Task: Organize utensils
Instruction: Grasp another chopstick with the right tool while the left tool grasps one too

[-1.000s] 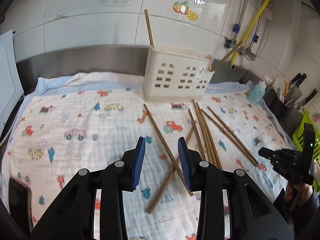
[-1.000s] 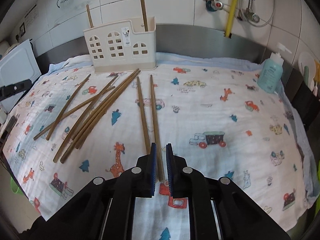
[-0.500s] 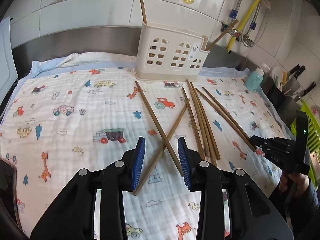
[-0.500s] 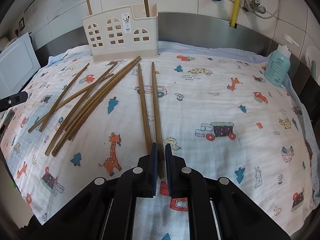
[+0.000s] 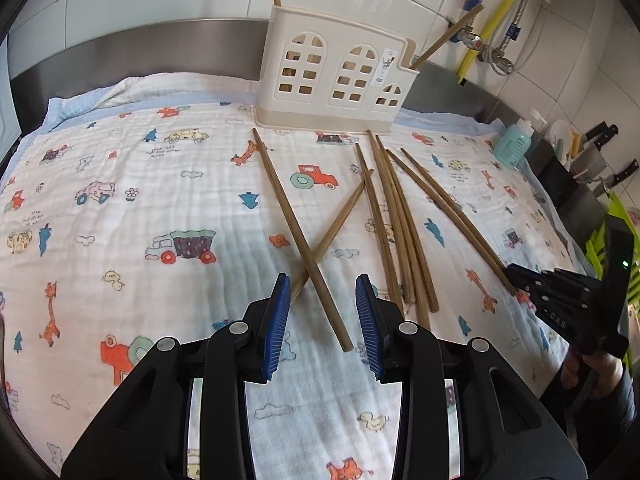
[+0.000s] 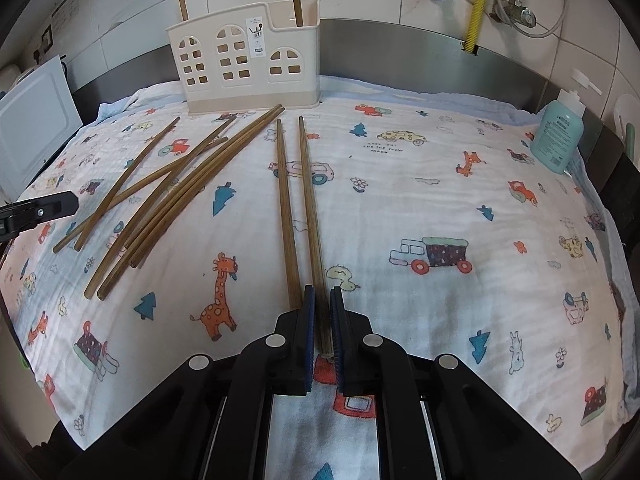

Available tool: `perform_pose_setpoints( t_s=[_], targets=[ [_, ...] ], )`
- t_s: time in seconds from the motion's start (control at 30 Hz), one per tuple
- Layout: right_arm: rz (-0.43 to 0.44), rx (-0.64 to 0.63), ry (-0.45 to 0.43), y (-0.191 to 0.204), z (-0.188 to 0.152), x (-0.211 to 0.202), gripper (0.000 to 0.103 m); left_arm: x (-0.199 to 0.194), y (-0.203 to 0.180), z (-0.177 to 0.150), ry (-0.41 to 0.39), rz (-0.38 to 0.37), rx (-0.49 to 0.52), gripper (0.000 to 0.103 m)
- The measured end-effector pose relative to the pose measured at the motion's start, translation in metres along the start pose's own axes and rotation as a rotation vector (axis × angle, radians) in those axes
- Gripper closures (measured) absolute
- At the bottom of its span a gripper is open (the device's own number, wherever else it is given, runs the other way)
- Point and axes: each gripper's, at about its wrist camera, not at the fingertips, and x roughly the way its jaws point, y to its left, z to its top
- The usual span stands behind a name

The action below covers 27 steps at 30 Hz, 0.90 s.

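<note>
Brown wooden chopsticks [image 6: 168, 184] lie scattered on a white cartoon-print cloth [image 6: 400, 208] covering the counter. Right tongs [image 6: 322, 304] are clamped on the near end of one chopstick [image 6: 310, 208]. Left tongs [image 5: 322, 300] stand partly parted, empty, above two crossed chopsticks [image 5: 304, 240]. A cream plastic utensil holder [image 6: 248, 60] stands at the back, two chopsticks upright inside.

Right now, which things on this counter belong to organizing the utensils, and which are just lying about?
Part of the job:
- loose chopsticks on the cloth
- the chopstick clamped in the right gripper
- crossed chopsticks in front of the open left gripper
- cream utensil holder, two chopsticks already standing in it

Just lying about:
- teal pump bottle
- knives
- printed cloth
</note>
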Motion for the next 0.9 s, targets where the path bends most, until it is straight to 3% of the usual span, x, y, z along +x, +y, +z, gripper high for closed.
perform_pose_setpoints(
  t_s=[0.33, 0.43, 0.53, 0.9],
  targets=[
    [0.008, 0.007, -0.005, -0.002, -0.001, -0.001, 0.095, 0.015, -0.004, -0.008, 0.029, 0.015, -0.033, 0.072],
    [0.008, 0.01, -0.007, -0.002, -0.001, -0.001, 0.095, 0.015, -0.005, -0.007, 0.028, 0.015, -0.039, 0.081],
    [0.008, 0.009, -0.007, -0.002, -0.001, -0.001, 0.095, 0.017, -0.008, -0.008, 0.029, 0.017, -0.028, 0.083],
    [0.009, 0.012, -0.012, -0.003, 0.0, -0.002, 0.095, 0.03, -0.009, -0.008, 0.046, 0.054, -0.053, 0.083]
  ],
)
